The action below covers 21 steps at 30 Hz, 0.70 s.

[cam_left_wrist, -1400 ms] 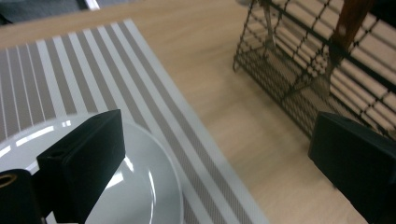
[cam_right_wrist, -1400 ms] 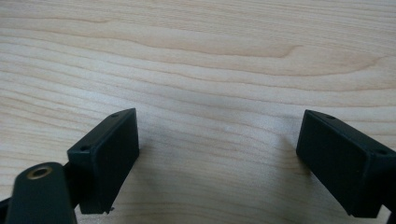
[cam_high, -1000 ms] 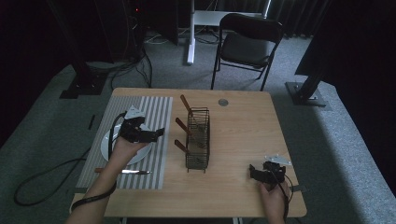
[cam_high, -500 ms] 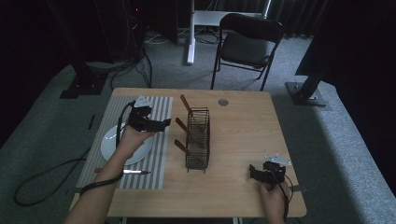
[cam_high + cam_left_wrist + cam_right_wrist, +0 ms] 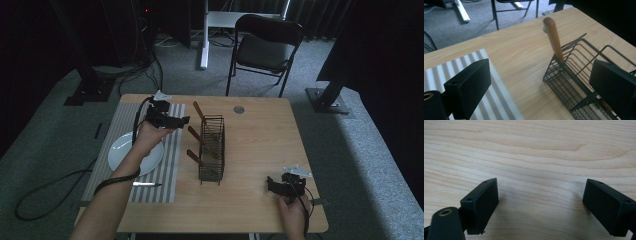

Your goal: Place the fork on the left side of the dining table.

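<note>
A black wire rack [image 5: 211,149] stands mid-table with three wooden-handled utensils leaning out of its left side; the far handle [image 5: 198,111] is the nearest to my left gripper [image 5: 184,120]. That gripper hovers open over the striped mat's far right corner, pointing at the rack. In the left gripper view my left gripper [image 5: 541,87] frames the wooden handle [image 5: 552,37] and the rack's end [image 5: 579,75], holding nothing. My right gripper [image 5: 270,183] rests open near the table's front right. In the right gripper view my right gripper [image 5: 540,205] has bare wood between its jaws.
A white plate [image 5: 122,150] lies on the striped mat [image 5: 120,120] at the left, with a knife [image 5: 146,184] in front of it. A small round disc [image 5: 238,109] sits near the far edge. A folding chair [image 5: 265,47] stands beyond the table.
My left gripper has moved away from the plate, farther back and to the right, toward the rack's far handle. The right gripper has stayed put.
</note>
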Each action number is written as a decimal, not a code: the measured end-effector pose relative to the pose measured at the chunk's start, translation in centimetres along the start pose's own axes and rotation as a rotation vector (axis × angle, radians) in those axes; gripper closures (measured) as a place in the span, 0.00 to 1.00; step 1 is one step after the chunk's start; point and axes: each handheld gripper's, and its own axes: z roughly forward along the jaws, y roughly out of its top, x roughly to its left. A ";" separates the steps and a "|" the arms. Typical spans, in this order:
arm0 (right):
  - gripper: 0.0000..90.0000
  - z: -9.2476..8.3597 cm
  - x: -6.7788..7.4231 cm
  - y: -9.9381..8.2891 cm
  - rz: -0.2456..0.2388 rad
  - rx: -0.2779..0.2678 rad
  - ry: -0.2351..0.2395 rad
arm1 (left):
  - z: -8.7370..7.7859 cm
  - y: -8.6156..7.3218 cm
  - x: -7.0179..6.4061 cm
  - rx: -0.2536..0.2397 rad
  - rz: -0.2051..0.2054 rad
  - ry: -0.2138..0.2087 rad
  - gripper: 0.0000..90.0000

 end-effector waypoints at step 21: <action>0.15 -0.1 0.0 0.0 0.000 -0.001 -0.001 | 5.2 1.3 0.1 0.066 -0.049 -0.031 0.16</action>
